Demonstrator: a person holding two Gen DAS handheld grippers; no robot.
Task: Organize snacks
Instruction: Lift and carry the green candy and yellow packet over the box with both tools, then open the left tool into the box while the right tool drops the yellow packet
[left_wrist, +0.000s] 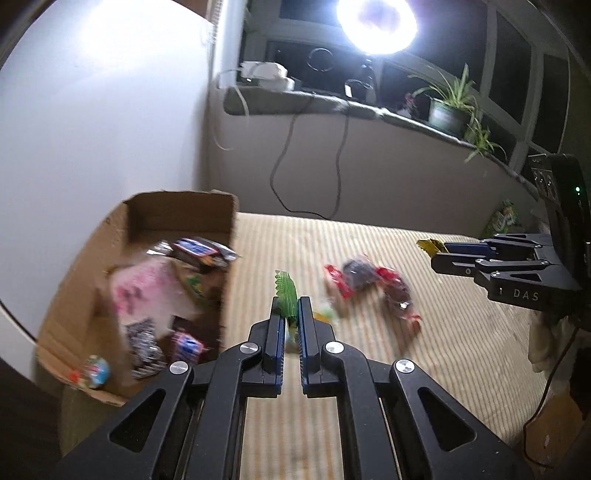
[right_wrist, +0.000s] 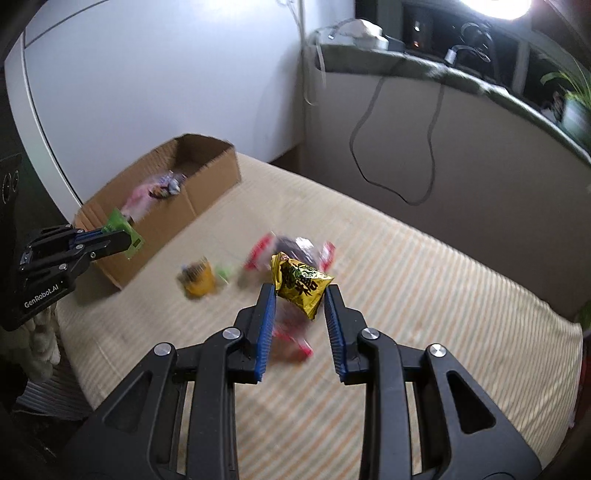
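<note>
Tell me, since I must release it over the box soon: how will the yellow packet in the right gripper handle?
The yellow packet looks like crinkled foil, so probably light and floppy. The right gripper pinches only its edges, and glossy film may slip. Dropped toward the cardboard box, it may flutter rather than fall straight.

Black tongs (left_wrist: 290, 314), blue ribbed pads (right_wrist: 264, 332), silver screws (right_wrist: 231, 333), white "GenRobot.AI" lettering.

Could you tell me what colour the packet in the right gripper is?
Yellow packet with dark print, clearest in the right wrist view.
</note>
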